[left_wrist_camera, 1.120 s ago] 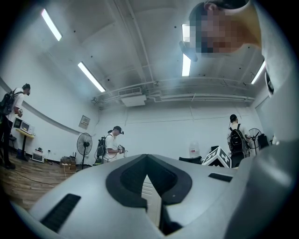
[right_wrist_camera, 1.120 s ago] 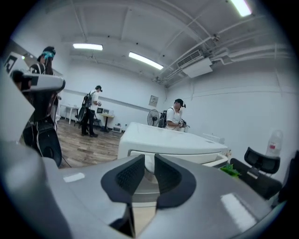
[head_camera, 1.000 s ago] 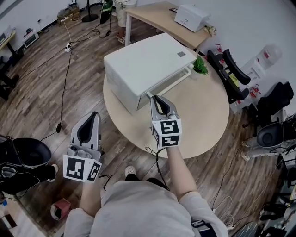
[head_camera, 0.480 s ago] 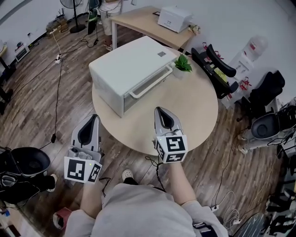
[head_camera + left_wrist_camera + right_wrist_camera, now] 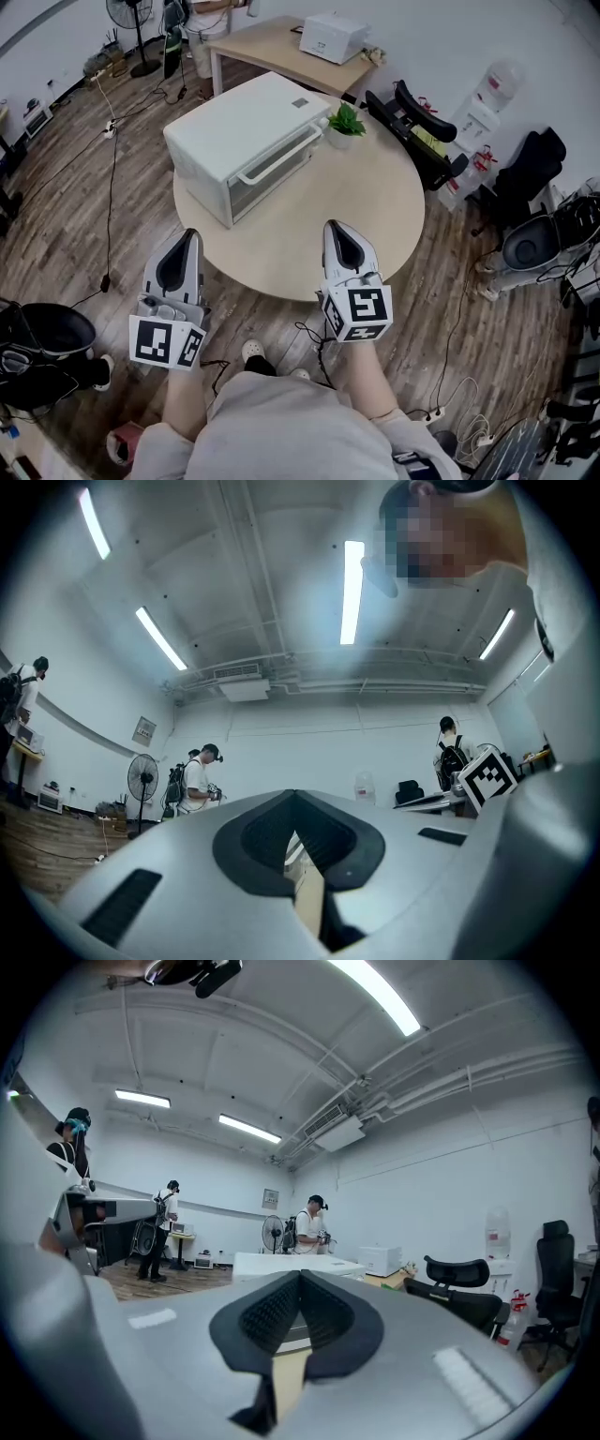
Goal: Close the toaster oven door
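A white toaster oven (image 5: 242, 129) stands on the far left part of a round wooden table (image 5: 366, 225). Its glass door with a white bar handle (image 5: 275, 157) is shut flat against the front. My right gripper (image 5: 339, 232) hangs over the table's near edge, well back from the oven, jaws shut and empty. My left gripper (image 5: 181, 246) is off the table's near left side over the floor, jaws shut with nothing between them. In the right gripper view the oven (image 5: 281, 1265) shows beyond the closed jaw tips.
A small potted plant (image 5: 346, 122) sits on the table just right of the oven. A wooden desk with a white box (image 5: 333, 37) stands behind. Black chairs (image 5: 417, 122) and cables crowd the right side. Other people (image 5: 307, 1225) stand at the room's far end.
My right gripper has drawn back from the oven's handle to the table's near edge and its jaws have shut. The oven door has gone from ajar to shut. The left gripper has stayed put.
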A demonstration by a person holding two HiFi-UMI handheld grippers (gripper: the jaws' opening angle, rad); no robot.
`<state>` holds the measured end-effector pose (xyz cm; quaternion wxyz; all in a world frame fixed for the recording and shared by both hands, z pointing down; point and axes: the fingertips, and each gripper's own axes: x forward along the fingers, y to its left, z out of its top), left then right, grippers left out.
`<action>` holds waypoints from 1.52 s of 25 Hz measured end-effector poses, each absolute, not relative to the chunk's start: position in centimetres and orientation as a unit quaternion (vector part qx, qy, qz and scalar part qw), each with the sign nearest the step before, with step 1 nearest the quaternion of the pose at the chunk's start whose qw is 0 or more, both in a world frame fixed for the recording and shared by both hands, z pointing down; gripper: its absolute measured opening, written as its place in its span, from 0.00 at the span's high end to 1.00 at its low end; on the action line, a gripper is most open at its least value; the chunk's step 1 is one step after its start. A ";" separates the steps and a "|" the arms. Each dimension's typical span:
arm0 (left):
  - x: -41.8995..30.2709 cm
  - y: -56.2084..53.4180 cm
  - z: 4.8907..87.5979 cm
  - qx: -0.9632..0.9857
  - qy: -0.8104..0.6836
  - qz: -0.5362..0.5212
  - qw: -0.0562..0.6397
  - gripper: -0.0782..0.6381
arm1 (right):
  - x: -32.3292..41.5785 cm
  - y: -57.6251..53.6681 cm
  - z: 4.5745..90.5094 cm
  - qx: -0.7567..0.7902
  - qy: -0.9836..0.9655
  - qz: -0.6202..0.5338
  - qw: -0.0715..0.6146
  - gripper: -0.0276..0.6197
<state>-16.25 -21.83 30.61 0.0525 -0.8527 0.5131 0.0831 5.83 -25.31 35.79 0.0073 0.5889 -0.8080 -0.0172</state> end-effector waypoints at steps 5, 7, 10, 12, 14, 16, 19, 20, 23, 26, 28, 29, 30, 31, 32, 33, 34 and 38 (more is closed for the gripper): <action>-15.1 -19.6 30.0 -0.850 0.517 0.085 0.057 0.89 | 8.0 -22.7 34.4 0.596 -0.803 -0.022 -0.007 0.94; -14.6 -18.7 29.9 -0.849 0.518 0.085 0.059 0.89 | 8.9 -21.6 34.0 0.599 -0.800 -0.025 -0.014 0.94; -13.9 -17.4 29.8 -0.848 0.519 0.087 0.062 0.89 | 10.1 -20.1 33.2 0.603 -0.797 -0.028 -0.026 0.94; -13.4 -16.7 29.5 -0.848 0.519 0.089 0.064 0.89 | 10.8 -19.2 32.8 0.604 -0.796 -0.032 -0.031 0.94; -12.9 -16.1 29.3 -0.847 0.520 0.091 0.067 0.89 | 11.4 -18.5 32.4 0.602 -0.797 -0.034 -0.034 0.94; -12.4 -15.6 29.0 -0.846 0.520 0.094 0.070 0.89 | 11.9 -17.8 32.2 0.601 -0.798 -0.035 -0.037 0.94; -11.6 -14.7 28.5 -0.845 0.522 0.097 0.073 0.89 | 12.8 -16.8 31.8 0.600 -0.798 -0.036 -0.041 0.94; -11.4 -14.4 28.4 -0.844 0.522 0.097 0.074 0.89 | 13.1 -16.4 31.8 0.601 -0.798 -0.036 -0.043 0.94; -10.8 -13.6 28.3 -0.843 0.523 0.099 0.075 0.89 | 14.0 -15.6 31.7 0.603 -0.796 -0.035 -0.046 0.94; -10.3 -12.9 28.3 -0.842 0.525 0.101 0.077 0.89 | 14.6 -15.0 31.7 0.604 -0.795 -0.037 -0.049 0.94; -10.0 -12.6 28.3 -0.840 0.527 0.102 0.078 0.89 | 15.0 -14.7 31.6 0.604 -0.795 -0.038 -0.051 0.94; -9.9 -12.4 28.2 -0.840 0.527 0.103 0.078 0.89 | 15.2 -14.6 31.6 0.603 -0.795 -0.038 -0.052 0.94; -9.7 -12.3 28.2 -0.839 0.528 0.103 0.079 0.89 | 15.4 -14.6 31.5 0.603 -0.795 -0.038 -0.052 0.94; -9.6 -12.2 28.1 -0.839 0.529 0.104 0.079 0.89 | 15.5 -14.5 31.5 0.603 -0.795 -0.038 -0.053 0.94; -9.5 -12.1 28.1 -0.838 0.530 0.104 0.079 0.89 | 15.7 -14.4 31.4 0.603 -0.795 -0.038 -0.054 0.94; -9.4 -12.0 28.0 -0.838 0.530 0.104 0.079 0.89 | 15.8 -14.3 31.4 0.602 -0.795 -0.038 -0.055 0.94; -9.3 -11.9 28.0 -0.837 0.531 0.103 0.079 0.89 | 15.9 -14.2 31.3 0.602 -0.796 -0.038 -0.056 0.94; -9.0 -11.5 28.1 -0.836 0.533 0.103 0.081 0.89 | 16.2 -14.0 31.3 0.600 -0.797 -0.039 -0.059 0.94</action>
